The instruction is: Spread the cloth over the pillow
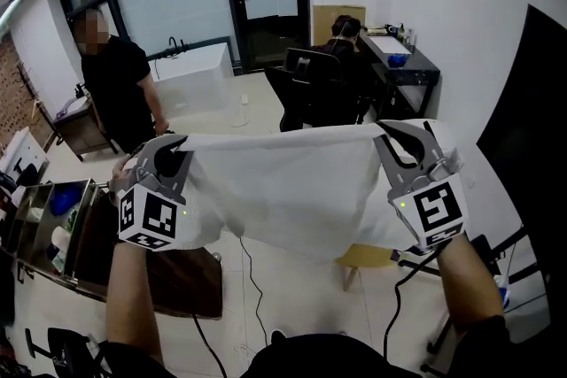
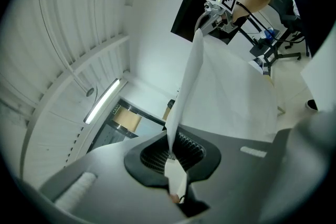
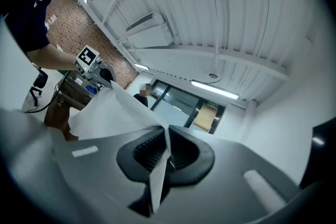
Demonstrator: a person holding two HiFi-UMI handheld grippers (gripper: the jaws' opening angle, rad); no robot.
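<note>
both arms reach forward and wide apart, the left arm [image 1: 133, 305] and right arm [image 1: 469, 279] bare to the elbow, with the tools held near level. the left gripper [image 1: 166, 150] is clamped tight on one top corner of the white cloth [image 1: 292, 181], and a small tag of fabric pokes out behind its pads. the right gripper [image 1: 403, 142] is pinched shut on the opposite corner in the same way. the cloth hangs in the air between them. its top edge is pulled nearly straight and the rest drapes down in front of the person, above the pale floor [image 1: 301, 305]. a dark brown surface [image 1: 159, 274] lies below the left arm. a person in black [image 1: 115, 80] stands by the glass doors beyond.
</note>
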